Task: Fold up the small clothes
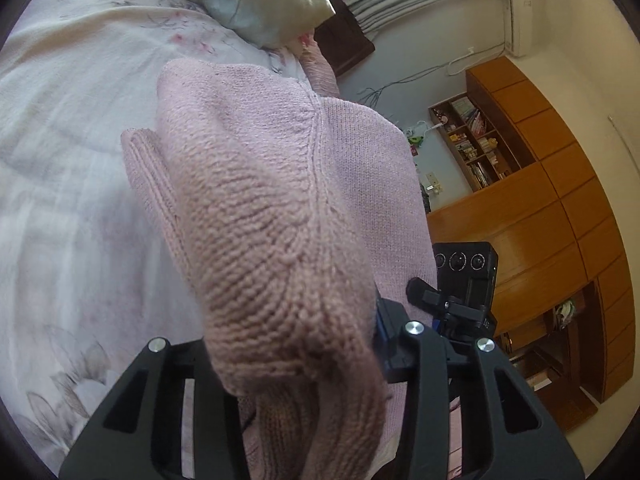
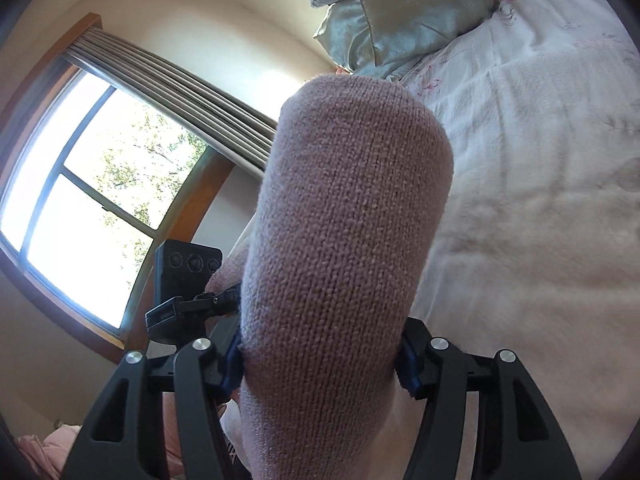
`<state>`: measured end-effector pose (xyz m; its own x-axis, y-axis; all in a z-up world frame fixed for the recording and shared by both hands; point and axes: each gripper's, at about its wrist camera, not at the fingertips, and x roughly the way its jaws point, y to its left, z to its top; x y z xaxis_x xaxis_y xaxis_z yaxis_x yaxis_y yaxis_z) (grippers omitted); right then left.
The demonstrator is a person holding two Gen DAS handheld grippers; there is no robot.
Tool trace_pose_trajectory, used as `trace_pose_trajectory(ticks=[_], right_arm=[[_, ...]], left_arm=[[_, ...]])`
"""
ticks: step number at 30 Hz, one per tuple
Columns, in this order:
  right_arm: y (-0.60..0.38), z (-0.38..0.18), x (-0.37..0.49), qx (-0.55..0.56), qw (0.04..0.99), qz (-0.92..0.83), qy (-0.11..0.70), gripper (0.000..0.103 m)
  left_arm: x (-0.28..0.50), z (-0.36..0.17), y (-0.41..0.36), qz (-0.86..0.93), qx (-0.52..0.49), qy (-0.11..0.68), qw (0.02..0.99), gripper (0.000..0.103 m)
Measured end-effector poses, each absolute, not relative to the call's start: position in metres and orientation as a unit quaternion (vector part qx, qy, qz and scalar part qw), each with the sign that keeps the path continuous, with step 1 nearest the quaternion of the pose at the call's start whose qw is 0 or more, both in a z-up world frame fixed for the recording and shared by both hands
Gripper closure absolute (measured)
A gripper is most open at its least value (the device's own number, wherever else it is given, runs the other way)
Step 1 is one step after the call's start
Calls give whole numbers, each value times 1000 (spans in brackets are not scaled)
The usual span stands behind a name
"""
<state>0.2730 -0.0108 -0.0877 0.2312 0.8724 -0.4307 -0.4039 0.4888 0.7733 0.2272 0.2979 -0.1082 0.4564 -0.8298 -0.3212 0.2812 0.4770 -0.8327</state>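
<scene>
Both grippers clamp the pink sweater (image 1: 280,216) and hold it in the air above the bed (image 1: 60,160). The left gripper (image 1: 304,372) and right gripper (image 2: 320,364) grip neighbouring parts, so the knit hangs between them, equally near both.

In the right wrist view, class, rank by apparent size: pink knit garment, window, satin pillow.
1. pink knit garment, though nearness to the camera inflates it
2. window
3. satin pillow
</scene>
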Motion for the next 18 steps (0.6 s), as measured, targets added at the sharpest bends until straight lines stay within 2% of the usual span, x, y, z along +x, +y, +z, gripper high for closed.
trace_pose_trajectory(ticks=[7,14,18], right_arm=[[-81,-102,218,274,741,400,464,43],[-100,-166,203,278,738,348,507,39],[-103,-182,202,294,733,350,504,34]], left_arm=[[183,-121,222,-356,-335,399,776,64],[174,-180,203,-311,-334,435,776,62],[173,-201,206,-311,-326,431,782,53]])
